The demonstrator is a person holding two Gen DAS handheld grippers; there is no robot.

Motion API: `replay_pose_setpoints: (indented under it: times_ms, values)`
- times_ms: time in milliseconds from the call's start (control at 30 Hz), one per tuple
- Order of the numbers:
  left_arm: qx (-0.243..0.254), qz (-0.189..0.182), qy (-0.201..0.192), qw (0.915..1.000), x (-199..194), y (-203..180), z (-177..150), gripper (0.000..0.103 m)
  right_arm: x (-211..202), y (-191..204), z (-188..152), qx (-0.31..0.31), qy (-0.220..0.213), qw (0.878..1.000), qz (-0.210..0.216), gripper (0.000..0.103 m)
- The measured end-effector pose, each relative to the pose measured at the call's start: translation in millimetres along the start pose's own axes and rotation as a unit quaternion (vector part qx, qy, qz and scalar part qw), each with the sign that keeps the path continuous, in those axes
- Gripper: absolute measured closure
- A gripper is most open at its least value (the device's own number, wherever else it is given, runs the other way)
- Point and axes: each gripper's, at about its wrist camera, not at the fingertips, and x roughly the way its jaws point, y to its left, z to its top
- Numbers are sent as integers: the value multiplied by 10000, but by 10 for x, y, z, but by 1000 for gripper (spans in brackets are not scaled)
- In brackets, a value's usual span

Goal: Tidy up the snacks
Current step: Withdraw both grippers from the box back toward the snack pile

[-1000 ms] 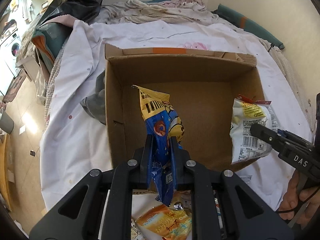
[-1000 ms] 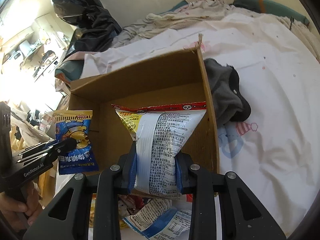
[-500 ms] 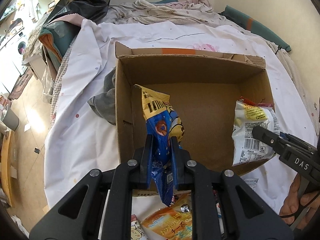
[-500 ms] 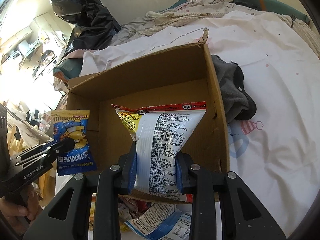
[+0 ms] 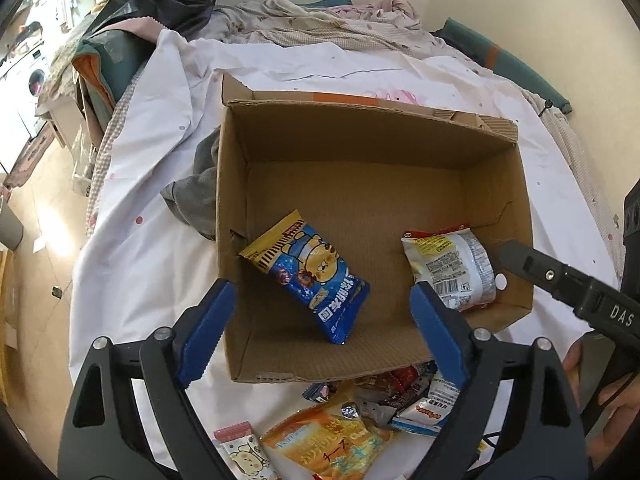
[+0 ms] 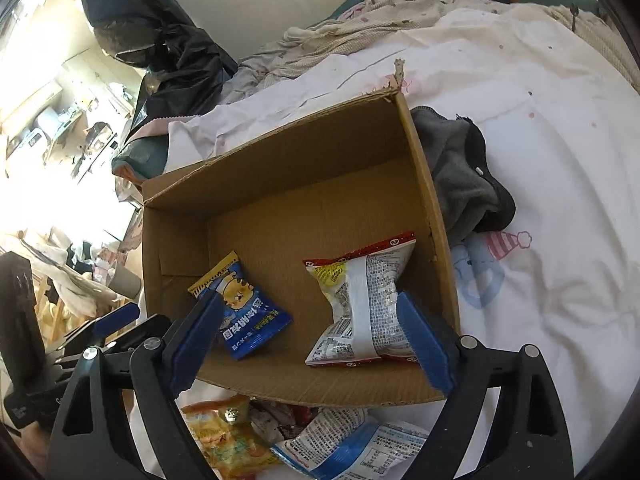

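So two packets are in: the blue foil snack packet with the yellow cartoon tiger (image 5: 310, 278) lies flat on the floor of the open brown cardboard box (image 5: 372, 148), just ahead of your left gripper (image 5: 324, 334) and between its spread fingers. The white crinkled snack bag with the red top seam (image 6: 366, 306) rests on the box floor against the side wall, straight ahead of your right gripper (image 6: 316, 344).

Both grippers' jaws have just been opening. They now stand wide, with nothing pressed between the pads; each packet is dropped and free.

Left to do: the loose pile below and behind your fingertips, outside the box's near wall. You can see an orange cheese-snack bag (image 5: 328, 442), a small pink-topped packet with a bear (image 5: 244, 454), a white and blue printed packet (image 6: 360, 446) and some dark wrappers between them; exact count is unclear.

My read: early in the job, box mostly bare. Next, pull both grippers back towards the pile.

The grey cloth (image 6: 464, 184) beside the box isn't a snack; leave it.
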Motion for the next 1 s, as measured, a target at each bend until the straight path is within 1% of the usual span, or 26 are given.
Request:
replay_pose_setpoints:
  times_ms: [133, 367, 600, 767, 933, 1000]
  values:
    - [-7, 21, -33, 10000, -13, 18, -12, 16, -22, 20, 5, -47, -34, 10000, -20, 13]
    - [-9, 64, -221, 9997, -109, 45, -34, 16, -88, 85, 9, -108, -147, 9998, -28, 13]
    - [-111, 142, -381, 9991, -291, 143, -103, 16, -252, 185, -32, -188, -323, 9993, 5, 13]
    - [-127, 168, -437, 9988, -457, 218, -162, 16, -426, 240, -154, -204, -364, 9991, 51, 13]
    - [-226, 178, -501, 9983, -602, 273, -285, 15, -619, 317, -307, -394, -457, 9982, 17, 13]
    - [-263, 186, -488, 9983, -647, 297, -343, 10, -656, 314, -383, -380, -427, 9984, 12, 13]
